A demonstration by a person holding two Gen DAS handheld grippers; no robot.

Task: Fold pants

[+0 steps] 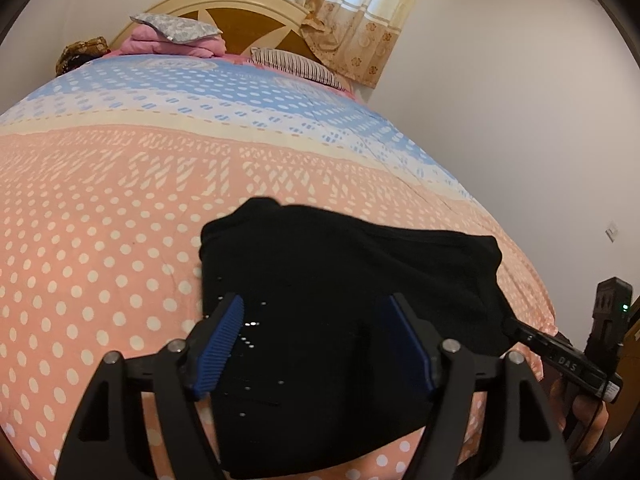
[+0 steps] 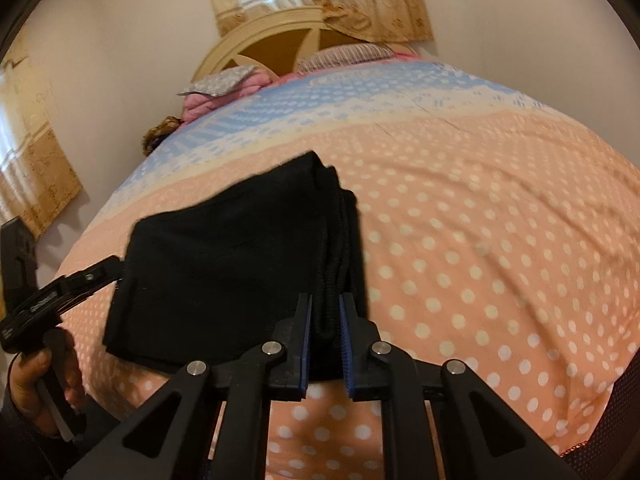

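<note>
pants (image 1: 340, 280): black, soft, floppy, folded small on the bed (image 1: 100, 240)
left tongs (image 1: 318, 344): wide apart over them
right tongs (image 2: 325, 340): pinching the thick folded edge, a good spot

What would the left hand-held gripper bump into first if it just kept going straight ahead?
Most likely the folded black pants: they lie directly between and ahead of the open left hand-held gripper, on the polka-dot bedspread. The gap to them is unclear.

black pants (image 1: 340, 300) folded into a compact pile on pink dotted bedspread (image 1: 100, 240). left gripper (image 1: 318, 336) spread wide above the pile, blue pads (image 1: 222, 344) apart. right gripper (image 1: 516, 326) touching the pile's right edge; closure unclear.
</note>
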